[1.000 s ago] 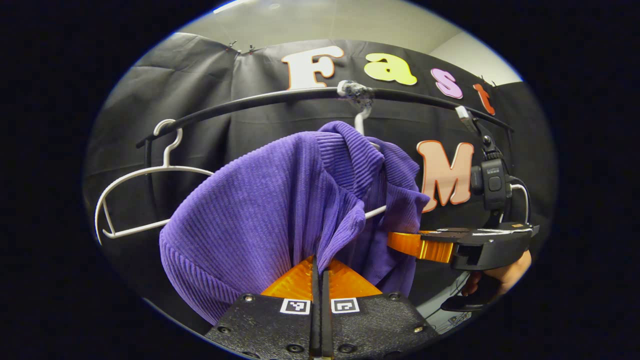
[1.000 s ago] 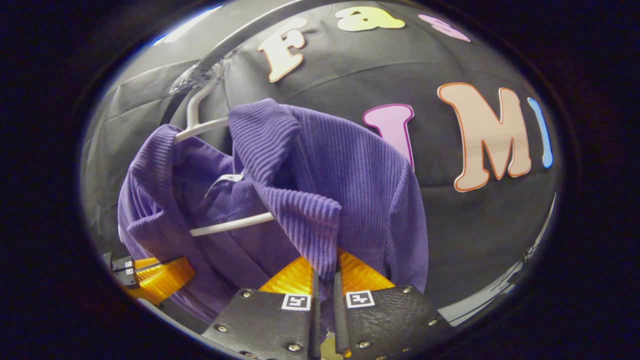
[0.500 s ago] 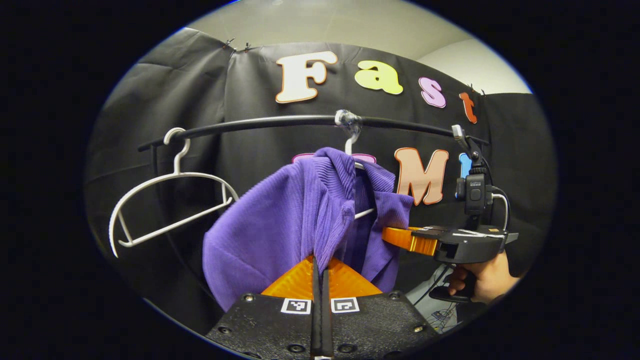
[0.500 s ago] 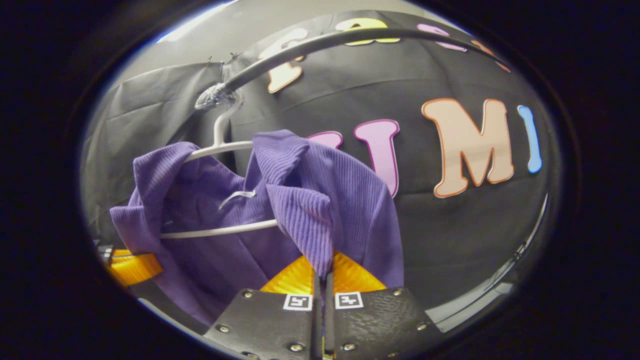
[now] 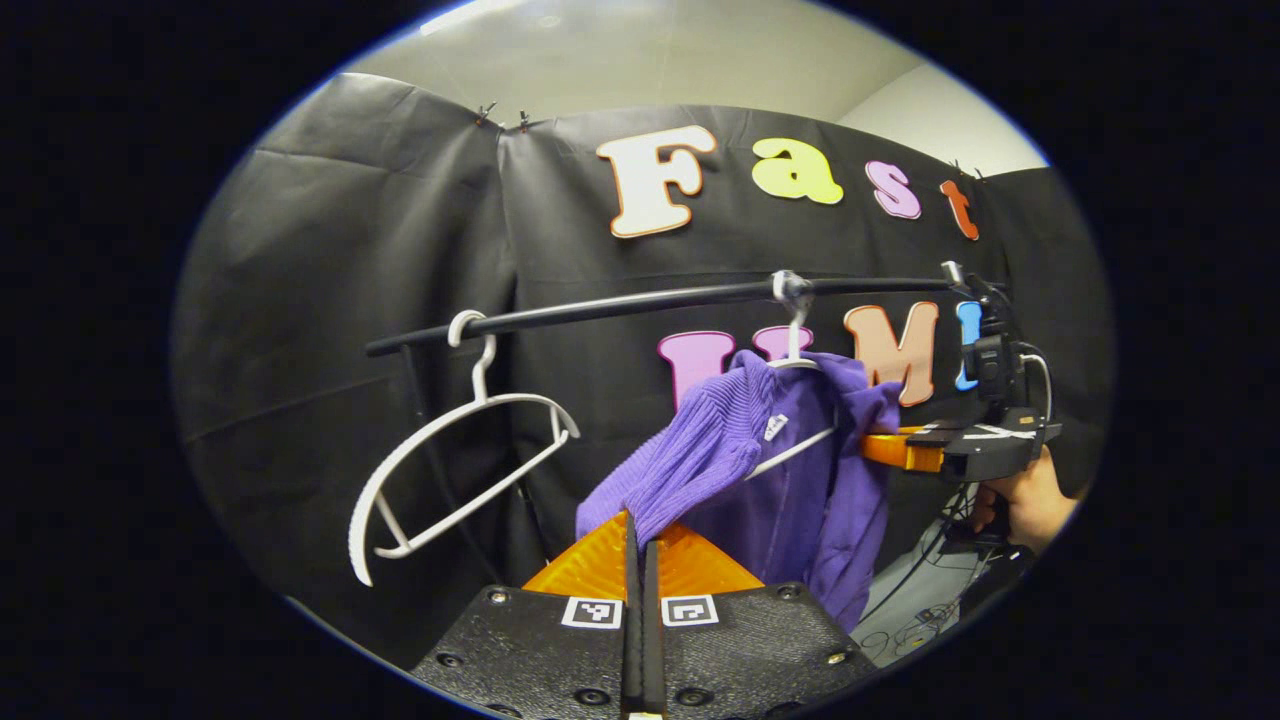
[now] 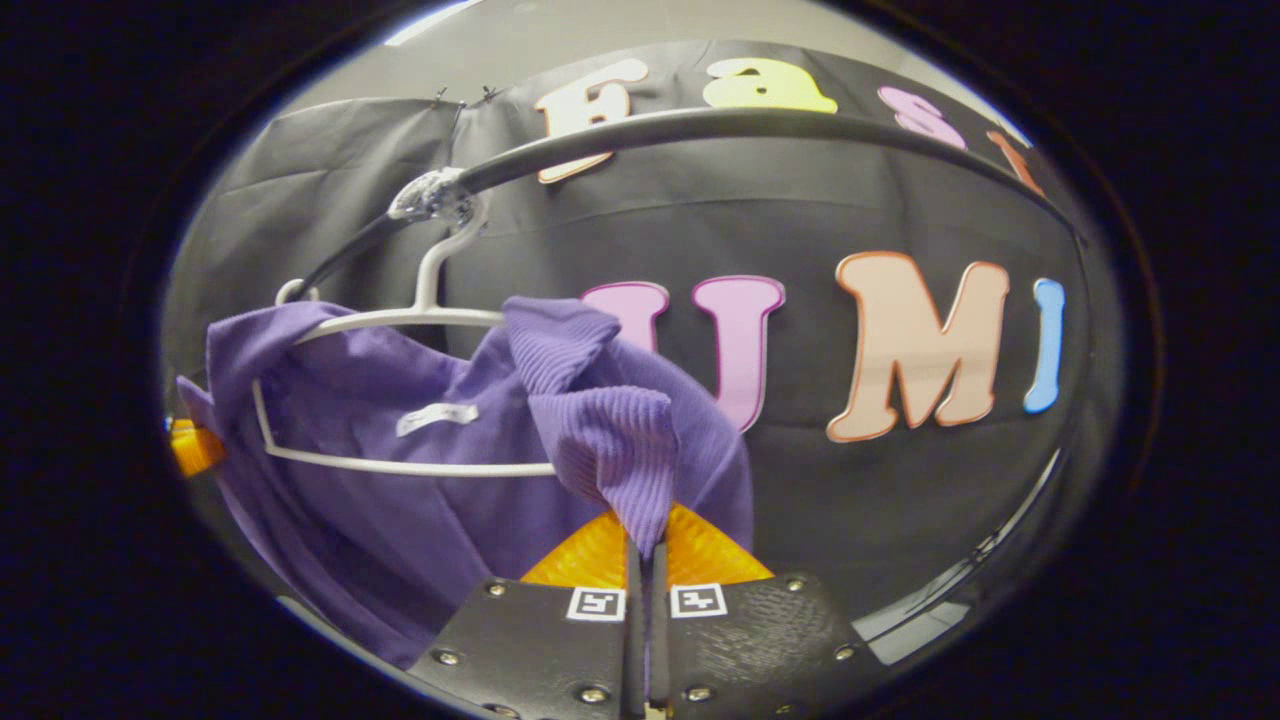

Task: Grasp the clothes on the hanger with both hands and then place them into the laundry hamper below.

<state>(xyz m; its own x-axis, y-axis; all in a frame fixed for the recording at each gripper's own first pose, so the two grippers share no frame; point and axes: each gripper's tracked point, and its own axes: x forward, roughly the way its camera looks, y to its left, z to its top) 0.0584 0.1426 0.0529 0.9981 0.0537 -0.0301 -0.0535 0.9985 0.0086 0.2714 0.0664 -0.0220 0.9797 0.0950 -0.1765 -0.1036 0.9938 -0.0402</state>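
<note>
A purple ribbed sweater hangs on a white hanger from the black rail. My left gripper is shut on the sweater's left shoulder, which is stretched off the hanger towards me. In the right gripper view the same sweater drapes over the hanger, and my right gripper is shut on a pulled-out fold of its right shoulder. The right gripper also appears at the far side of the sweater in the left gripper view, held by a hand.
A second, bare white hanger hangs tilted on the rail to the left of the sweater. A small camera on a mount sits at the rail's right end. Cables lie on the floor at lower right.
Both grippers have drawn back from the rail, each pulling a shoulder of the sweater outward. The sweater now looks smaller and stretched, its left shoulder slipped off the hanger.
</note>
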